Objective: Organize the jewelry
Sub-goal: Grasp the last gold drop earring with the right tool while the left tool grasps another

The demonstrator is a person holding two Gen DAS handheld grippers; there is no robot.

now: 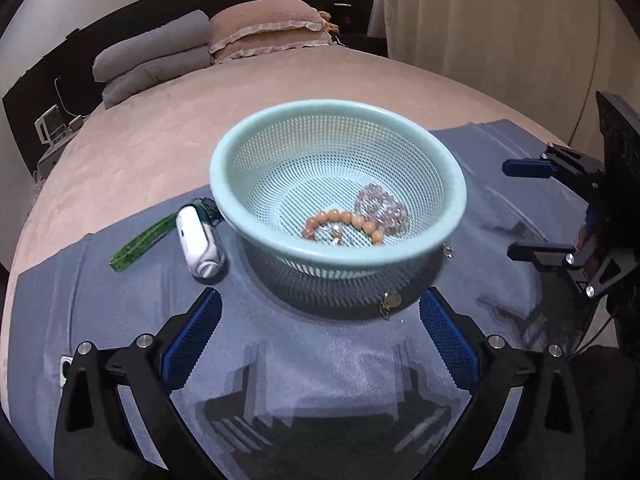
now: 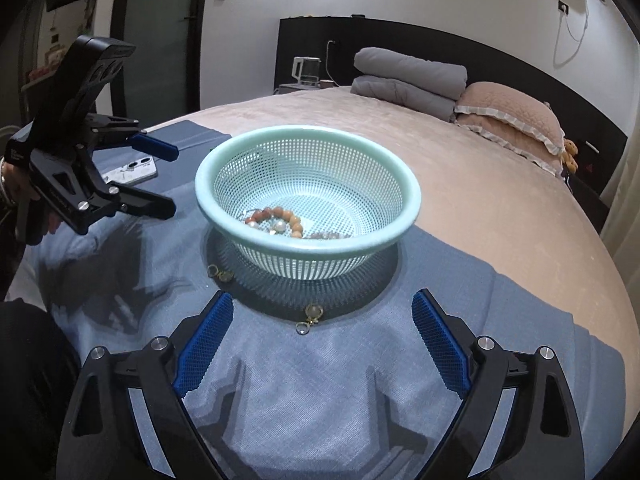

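A: Where does the jewelry sit?

B: Most of it lies in the mint basket point(image 1: 338, 128), which stands on the blue cloth point(image 1: 320, 368) spread over the bed point(image 1: 152, 148). An orange bead bracelet point(image 1: 352, 222) curves across the basket floor, its long axis running roughly from the left gripper's side toward the right gripper's side. Beside it sits a clear, pinkish bracelet point(image 1: 382, 206), nearer the basket's far wall in the left wrist view.

A: Anything outside the basket?

B: Two small gold pieces rest on the cloth just beside the basket's base. One charm point(image 2: 310, 316) lies between the right gripper's point(image 2: 322, 332) fingers, its clasp end pointing toward the camera. The other charm point(image 2: 220, 274) lies toward the left gripper's point(image 2: 170, 180) side.

A: And the claws?

B: Both are spread wide and hold nothing. The left gripper's blue pads frame the basket's near side in its own view.

A: What is hard to read?

B: The basket rim hides part of the bracelets in the right wrist view, and the clear one is mostly a blur there. A white device point(image 1: 199, 240) and a green strip point(image 1: 142, 242) lie at the cloth's far edge, beside the basket; what they are cannot be told. A phone point(image 2: 132, 171) is partly covered by the left gripper.
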